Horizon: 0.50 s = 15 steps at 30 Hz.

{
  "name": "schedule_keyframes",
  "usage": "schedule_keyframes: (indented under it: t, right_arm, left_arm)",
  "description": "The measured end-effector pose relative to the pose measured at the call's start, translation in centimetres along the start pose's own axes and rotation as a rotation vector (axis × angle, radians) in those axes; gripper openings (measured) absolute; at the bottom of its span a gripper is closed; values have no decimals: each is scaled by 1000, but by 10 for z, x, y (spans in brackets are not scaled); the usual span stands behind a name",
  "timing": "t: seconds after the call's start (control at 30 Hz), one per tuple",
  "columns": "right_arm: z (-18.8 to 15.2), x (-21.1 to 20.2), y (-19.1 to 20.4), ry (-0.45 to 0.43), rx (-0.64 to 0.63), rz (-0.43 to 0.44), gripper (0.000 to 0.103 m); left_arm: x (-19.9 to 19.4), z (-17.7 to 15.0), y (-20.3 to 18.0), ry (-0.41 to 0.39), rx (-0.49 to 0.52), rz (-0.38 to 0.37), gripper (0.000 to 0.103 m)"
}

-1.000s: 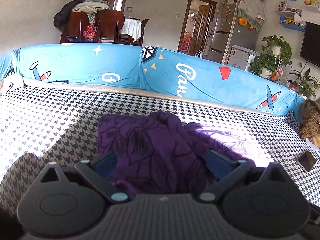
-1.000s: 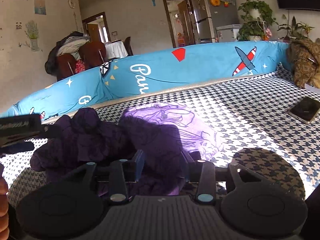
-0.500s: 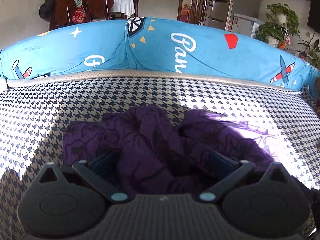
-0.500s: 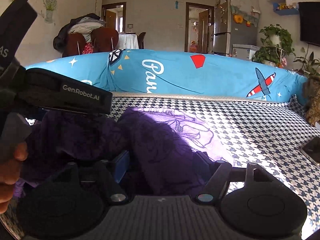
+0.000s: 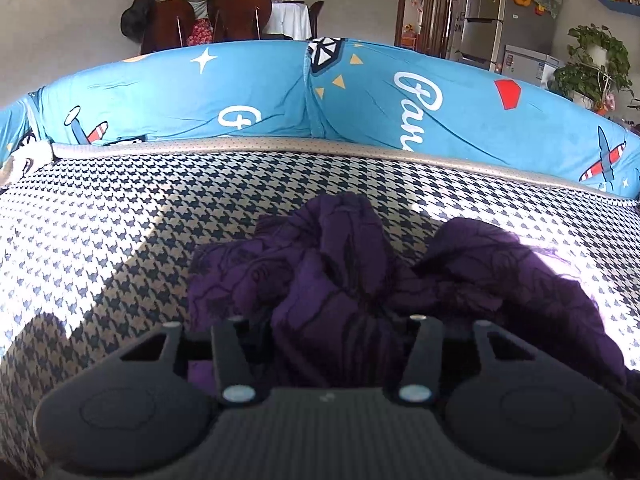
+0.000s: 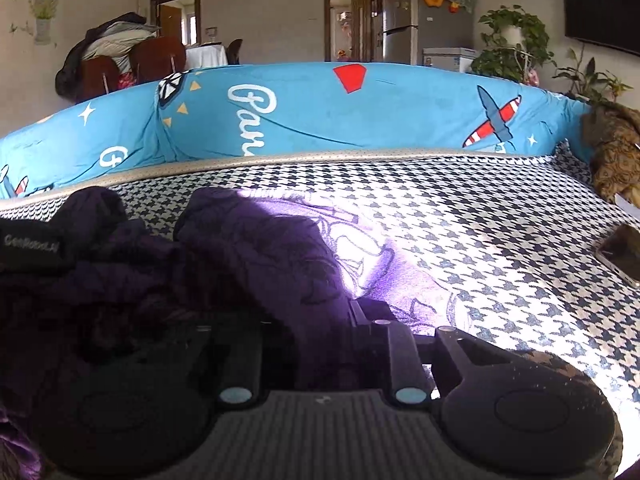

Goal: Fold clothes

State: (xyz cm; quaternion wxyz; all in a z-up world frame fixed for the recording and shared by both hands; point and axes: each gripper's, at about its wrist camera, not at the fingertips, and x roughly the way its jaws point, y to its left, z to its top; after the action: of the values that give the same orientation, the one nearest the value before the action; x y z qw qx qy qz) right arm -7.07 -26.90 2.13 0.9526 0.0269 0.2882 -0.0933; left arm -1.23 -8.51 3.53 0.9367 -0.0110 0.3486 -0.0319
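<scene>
Here the purple garment (image 5: pixel 360 280) lies crumpled on the houndstooth sofa seat (image 5: pixel 120 220), bunched right against both tongs. The left tongs (image 5: pixel 326 332) are clenched on a thick fold of it: the cloth rises between the two black fingers and hides their tips. In the right wrist view the right tongs (image 6: pixel 316 320) are likewise pinched on a ridge of the fabric, which drapes over the left finger. The left tongs' black body (image 6: pixel 30 246) shows at that view's left edge, touching the heap.

The cloth is thin and soft, deep violet with dark line-drawn patterning, heaped in rounded folds; sunlight bleaches its right part to pale lilac. The seat cover is a woven black-and-cream check. Behind it runs a smooth blue backrest cover (image 5: pixel 280 92) printed with planes and stars. A phone (image 6: pixel 620 252) lies well apart on the seat.
</scene>
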Motion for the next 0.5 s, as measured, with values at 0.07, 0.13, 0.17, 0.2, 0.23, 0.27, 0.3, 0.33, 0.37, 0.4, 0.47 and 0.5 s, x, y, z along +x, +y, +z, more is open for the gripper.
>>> schedule_keyframes:
  t: [0.07, 0.13, 0.17, 0.2, 0.23, 0.27, 0.3, 0.33, 0.37, 0.4, 0.47, 0.5]
  right_arm:
    - [-1, -5, -7, 2, 32, -17, 18]
    - [-2, -9, -13, 4, 65, -34, 18]
    - [-2, -11, -17, 5, 81, -42, 18]
    - [-3, -14, -20, 5, 97, -50, 18]
    - [-3, -16, -23, 6, 113, -59, 18]
    - [-4, -18, -26, 7, 129, -67, 18]
    - [-4, -21, -30, 8, 145, -75, 18]
    - [-5, -23, -33, 9, 162, -84, 18]
    - [-5, -25, -36, 10, 178, -92, 18]
    - [-6, -28, -40, 11, 194, -101, 18]
    - [-7, -33, -44, 10, 216, -111, 18]
    - [-8, -35, -46, 9, 225, -111, 18]
  left_arm:
    - [-8, -3, 5, -15, -12, 31, 40]
    - [-15, -6, 12, -26, -31, 62, 37]
    - [-17, -8, 18, -18, -45, 72, 37]
    - [-19, -11, 25, -10, -59, 83, 37]
    - [-20, -13, 32, -1, -74, 93, 37]
    - [-22, -16, 38, 7, -88, 104, 37]
    - [-24, -19, 45, 15, -102, 114, 37]
    - [-24, -22, 51, 24, -117, 120, 37]
    - [-25, -26, 58, 34, -134, 118, 39]
    - [-25, -29, 64, 44, -151, 116, 39]
    - [-28, -35, 71, 61, -168, 111, 41]
    - [-30, -38, 72, 64, -166, 113, 41]
